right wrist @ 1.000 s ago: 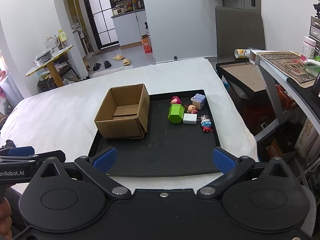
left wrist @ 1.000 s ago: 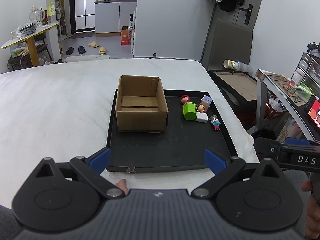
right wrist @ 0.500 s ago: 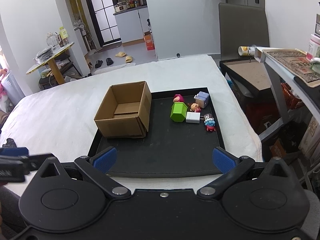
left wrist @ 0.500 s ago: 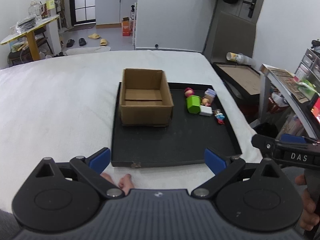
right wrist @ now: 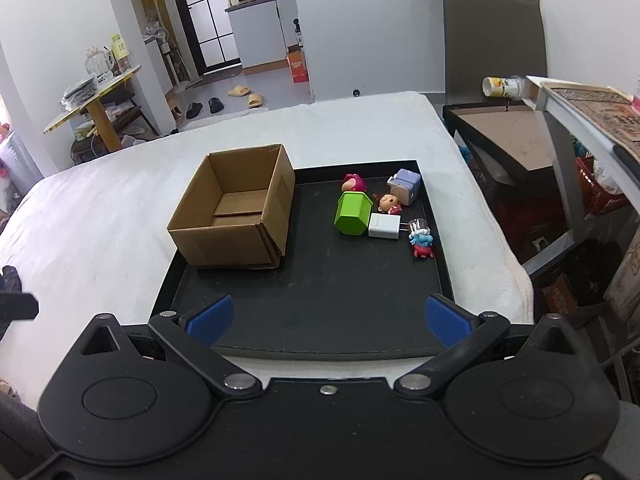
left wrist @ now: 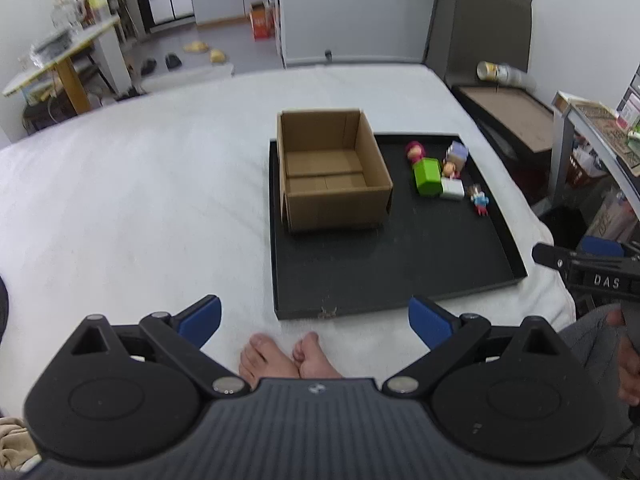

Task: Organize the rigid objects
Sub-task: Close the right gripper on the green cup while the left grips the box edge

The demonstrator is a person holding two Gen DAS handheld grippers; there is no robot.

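**Both claws released and well short of the toys**

The right gripper [right wrist: 326, 318] hangs spread wide with nothing between its blue pads, over the near edge of the black tray [right wrist: 320, 304]. The left gripper [left wrist: 316, 318] is likewise released and empty, above white bedding and short of the tray.

The things to sort sit bunched at the tray's far right: a green block [right wrist: 352, 213] touching a white charger [right wrist: 384, 227], with a pink figure [right wrist: 354, 182], a small doll head [right wrist: 387, 202], a lilac cube [right wrist: 406, 185] and a red-and-blue figurine [right wrist: 421, 242] close around them. The cardboard box [right wrist: 236, 216] stands empty at the tray's left.

The risk, I judge, is the crowding — wide jaws closing on one piece could nudge or trap its neighbour, and the small figurine could tip or slide on the slick tray. The tray rests on soft bedding, so pressing down may tilt it.

Only the left wrist view shows the person's bare feet [left wrist: 290, 354] before the tray and the other tool at the right edge; the right wrist view gives the clearer look at the charger's prongs.
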